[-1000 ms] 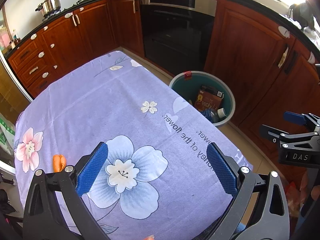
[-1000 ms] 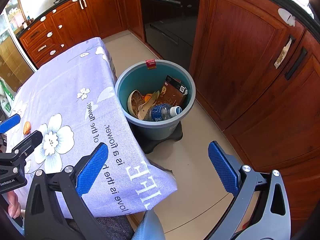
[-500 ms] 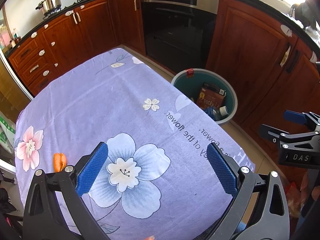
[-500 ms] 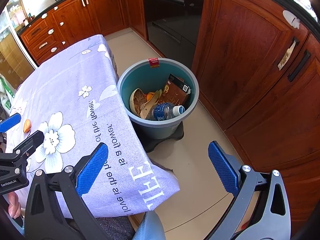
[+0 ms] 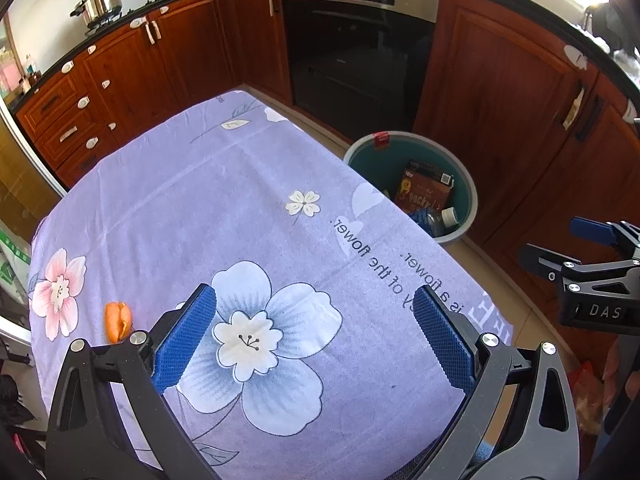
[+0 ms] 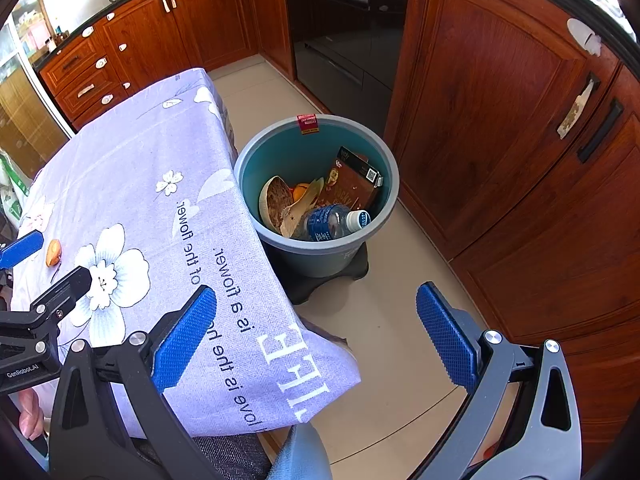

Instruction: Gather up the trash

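An orange peel (image 5: 117, 320) lies on the purple flowered tablecloth (image 5: 208, 208), near its left edge; it also shows in the right wrist view (image 6: 53, 251). My left gripper (image 5: 314, 334) is open and empty above the near part of the table, with the peel just left of its left finger. My right gripper (image 6: 316, 332) is open and empty, over the table's right corner and the floor. A teal trash bin (image 6: 384, 208) stands on the floor right of the table and holds a brown box (image 6: 352, 188), a plastic bottle (image 6: 334, 222) and food scraps.
Wooden kitchen cabinets (image 6: 500, 120) and a black oven (image 5: 360, 48) stand behind and right of the bin. Beige tiled floor (image 6: 400, 320) lies between the table and the cabinets. A steel pot (image 5: 100, 0) sits on the far counter.
Both grippers have drawn back slightly, so the table and bin sit a little further off in view. Both stay open and empty.
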{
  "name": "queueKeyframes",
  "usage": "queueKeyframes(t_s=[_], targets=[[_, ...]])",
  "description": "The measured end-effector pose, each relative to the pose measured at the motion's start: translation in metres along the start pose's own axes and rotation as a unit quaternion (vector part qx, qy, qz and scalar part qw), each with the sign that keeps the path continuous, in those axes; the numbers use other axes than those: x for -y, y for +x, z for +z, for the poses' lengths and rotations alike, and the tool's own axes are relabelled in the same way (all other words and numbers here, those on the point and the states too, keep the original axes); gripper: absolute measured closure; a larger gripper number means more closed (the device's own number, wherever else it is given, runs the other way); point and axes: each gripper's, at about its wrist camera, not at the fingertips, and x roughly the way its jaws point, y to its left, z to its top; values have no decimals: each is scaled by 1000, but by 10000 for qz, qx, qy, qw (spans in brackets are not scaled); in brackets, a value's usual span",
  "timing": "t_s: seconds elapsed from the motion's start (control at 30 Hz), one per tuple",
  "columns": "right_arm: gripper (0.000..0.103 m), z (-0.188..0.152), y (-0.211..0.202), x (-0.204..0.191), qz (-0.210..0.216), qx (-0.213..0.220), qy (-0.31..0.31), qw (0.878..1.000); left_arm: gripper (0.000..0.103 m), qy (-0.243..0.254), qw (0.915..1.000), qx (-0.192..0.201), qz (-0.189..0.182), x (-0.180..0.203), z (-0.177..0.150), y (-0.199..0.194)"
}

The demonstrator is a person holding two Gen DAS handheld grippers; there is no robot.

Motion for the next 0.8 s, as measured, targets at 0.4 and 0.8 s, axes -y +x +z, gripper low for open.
queueKeyframes(t_s=[0.4, 0.8], targets=[[7, -2, 4, 1, -15, -27, 13, 10000, 4, 108, 9999, 2, 31, 4, -2, 0], [7, -1, 4, 1, -26, -32, -6, 10000, 4, 153, 9999, -17, 71, 6, -3, 1]])
